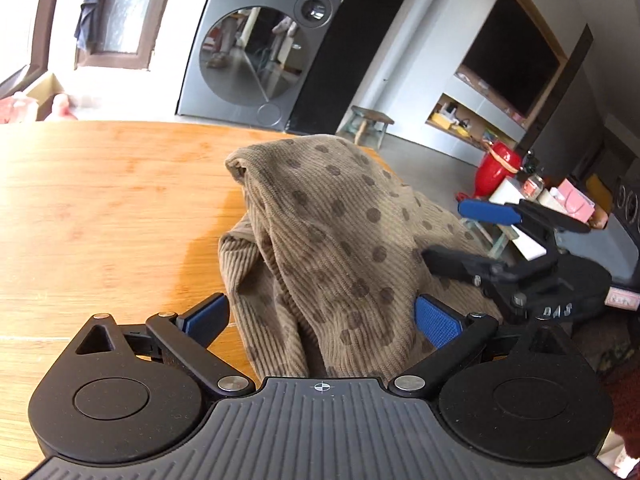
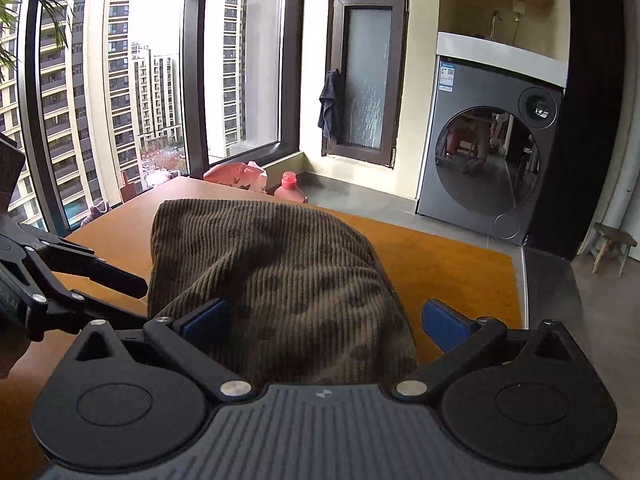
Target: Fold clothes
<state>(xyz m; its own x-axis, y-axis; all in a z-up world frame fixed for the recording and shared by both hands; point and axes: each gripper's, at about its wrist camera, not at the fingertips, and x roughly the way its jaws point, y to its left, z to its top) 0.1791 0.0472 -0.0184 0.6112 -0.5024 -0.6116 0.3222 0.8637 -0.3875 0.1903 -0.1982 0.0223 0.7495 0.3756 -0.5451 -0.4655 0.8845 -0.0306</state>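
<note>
Ribbed corduroy garment (image 1: 328, 248), matt; wood table (image 1: 100, 208), smooth sheen.

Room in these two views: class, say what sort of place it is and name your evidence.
Probably a high-rise flat's living and laundry area: front-loading washing machine, wall-mounted television, and apartment towers outside the window.

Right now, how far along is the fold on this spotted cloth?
Early. Done: the cloth is on the table, bunched in a heap with no flat fold visible. In hand: the left tool and right tool both sit open with the cloth between their fingers, neither clamped. The right tool also shows open beside the heap in the left view. Left: grip the edges, spread it flat, then fold.
</note>
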